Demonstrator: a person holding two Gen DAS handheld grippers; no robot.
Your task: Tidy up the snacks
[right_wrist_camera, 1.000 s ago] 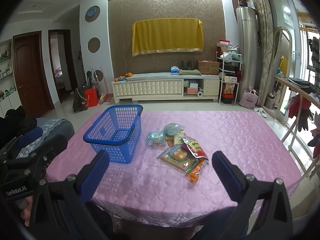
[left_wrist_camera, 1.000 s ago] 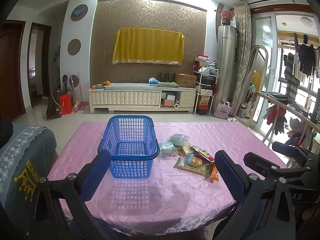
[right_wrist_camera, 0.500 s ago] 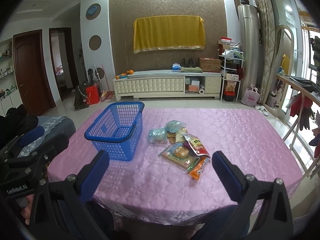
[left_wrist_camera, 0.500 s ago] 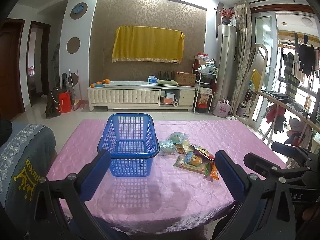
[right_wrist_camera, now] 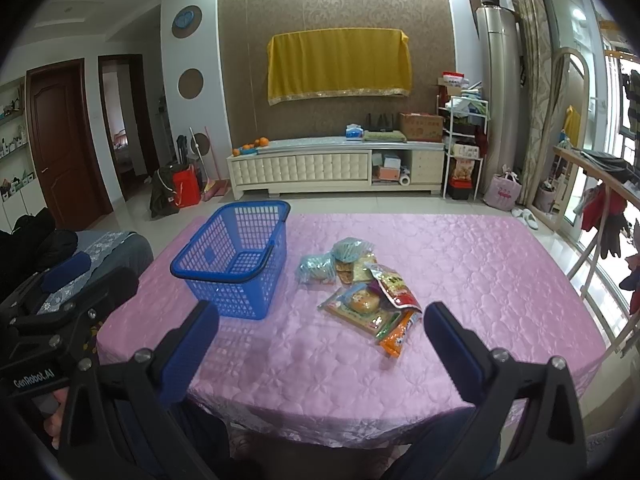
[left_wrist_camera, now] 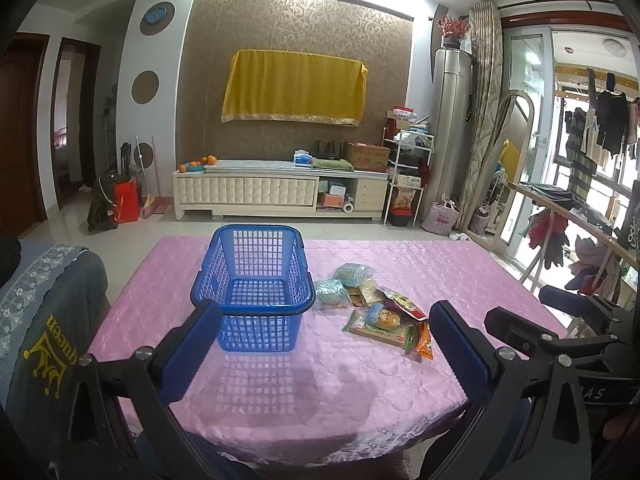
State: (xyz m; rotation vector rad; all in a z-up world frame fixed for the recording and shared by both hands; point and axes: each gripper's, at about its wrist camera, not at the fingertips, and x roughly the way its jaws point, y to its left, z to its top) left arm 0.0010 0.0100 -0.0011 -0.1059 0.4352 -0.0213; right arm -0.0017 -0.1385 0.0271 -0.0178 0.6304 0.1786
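Note:
An empty blue plastic basket (left_wrist_camera: pixel 252 280) (right_wrist_camera: pixel 236 256) stands on the pink tablecloth (left_wrist_camera: pixel 320 392) (right_wrist_camera: pixel 460 272). To its right lies a pile of snack packets (left_wrist_camera: pixel 380 312) (right_wrist_camera: pixel 360 284): two pale green bags, a bread packet, a red-and-yellow bag, an orange packet. My left gripper (left_wrist_camera: pixel 324 348) is open and empty, held back above the table's near edge, in front of the basket. My right gripper (right_wrist_camera: pixel 320 348) is open and empty, also near the front edge, short of the snack pile.
A chair with a grey-blue cover (left_wrist_camera: pixel 44 320) stands at the table's left. Behind the table are a white TV cabinet (left_wrist_camera: pixel 280 192), a shelf rack (left_wrist_camera: pixel 404 176) and a drying rail with clothes (left_wrist_camera: pixel 568 220) on the right.
Both grippers have risen and pulled back slightly; the basket and snacks sit lower and smaller in view. Nothing on the table has moved.

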